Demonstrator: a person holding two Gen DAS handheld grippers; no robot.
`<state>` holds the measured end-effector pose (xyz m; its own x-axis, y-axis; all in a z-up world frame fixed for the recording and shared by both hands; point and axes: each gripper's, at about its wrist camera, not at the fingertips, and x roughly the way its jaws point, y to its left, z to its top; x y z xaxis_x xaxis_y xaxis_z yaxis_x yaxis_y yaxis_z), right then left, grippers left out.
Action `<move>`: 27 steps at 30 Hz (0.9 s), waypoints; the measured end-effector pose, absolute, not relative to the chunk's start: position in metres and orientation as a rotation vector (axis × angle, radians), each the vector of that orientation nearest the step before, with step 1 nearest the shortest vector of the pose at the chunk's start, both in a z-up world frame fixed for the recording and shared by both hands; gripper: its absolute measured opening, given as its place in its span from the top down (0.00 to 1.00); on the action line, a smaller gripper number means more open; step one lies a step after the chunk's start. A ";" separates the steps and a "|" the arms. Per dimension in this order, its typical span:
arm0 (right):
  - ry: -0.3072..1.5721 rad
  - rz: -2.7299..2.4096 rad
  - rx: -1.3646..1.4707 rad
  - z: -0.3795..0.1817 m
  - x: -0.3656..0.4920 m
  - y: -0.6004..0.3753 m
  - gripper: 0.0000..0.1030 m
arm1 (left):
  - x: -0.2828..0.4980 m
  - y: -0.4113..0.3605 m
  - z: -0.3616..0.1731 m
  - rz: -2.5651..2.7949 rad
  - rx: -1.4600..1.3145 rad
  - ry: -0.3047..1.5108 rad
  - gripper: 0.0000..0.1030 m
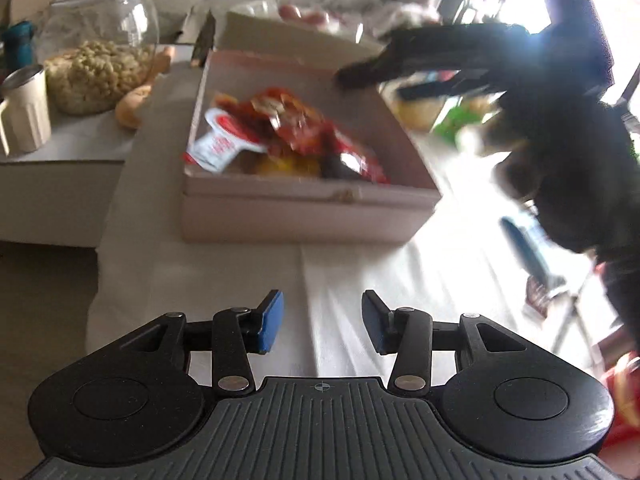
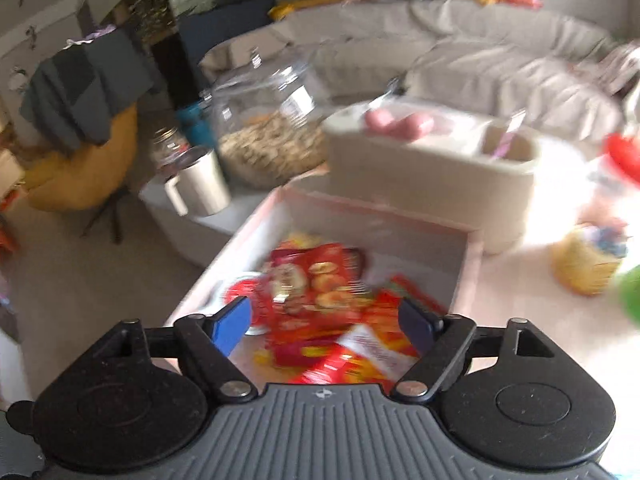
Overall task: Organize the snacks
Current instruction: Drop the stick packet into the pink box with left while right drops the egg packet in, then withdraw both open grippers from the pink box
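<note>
The left tongs (image 1: pixel 322 322) are matte black, with a ribbed grey plate marked by a small crosshair, two rounded housings each bearing a round disc, and angled link arms pinned with silver screws, ending in blue pads (image 1: pixel 271 326). The right tongs (image 2: pixel 325 322) share the same build: ribbed grey plate with crosshair mark, black dusty-looking housings with discs, silver pivots and blue pads (image 2: pixel 232 326). In the left wrist view the right tongs appear as a blurred black shape against bright light, with little detail readable.
</note>
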<state>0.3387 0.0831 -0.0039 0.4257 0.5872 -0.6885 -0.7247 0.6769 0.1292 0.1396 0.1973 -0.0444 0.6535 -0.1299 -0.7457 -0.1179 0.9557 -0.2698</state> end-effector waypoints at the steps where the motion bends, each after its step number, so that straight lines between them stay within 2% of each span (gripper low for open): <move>1: 0.760 0.808 -0.204 -0.004 0.336 0.076 0.20 | 0.144 0.190 -0.048 0.018 -0.287 0.893 0.54; 5: 0.734 0.771 -0.234 -0.005 0.320 0.046 0.20 | 0.168 0.154 -0.060 0.058 -0.122 0.988 0.60; 9: 0.689 0.762 -0.288 -0.005 0.309 0.046 0.20 | 0.166 0.140 -0.061 0.074 -0.057 0.991 0.57; 14: 0.744 0.879 -0.242 -0.011 0.322 0.103 0.20 | 0.160 0.147 -0.069 0.016 -0.052 0.937 0.57; 20: 0.803 0.843 -0.345 -0.040 0.343 0.192 0.20 | 0.152 0.141 -0.074 0.009 -0.024 0.876 0.57; 27: 0.588 0.763 -0.735 -0.059 0.308 0.183 0.21 | 0.140 0.148 -0.075 -0.002 -0.093 0.828 0.57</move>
<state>0.3075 0.1830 -0.0594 0.5898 0.3986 -0.7023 -0.7806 0.5042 -0.3694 0.1398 0.1480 -0.0751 0.6767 -0.0376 -0.7353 -0.0347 0.9960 -0.0829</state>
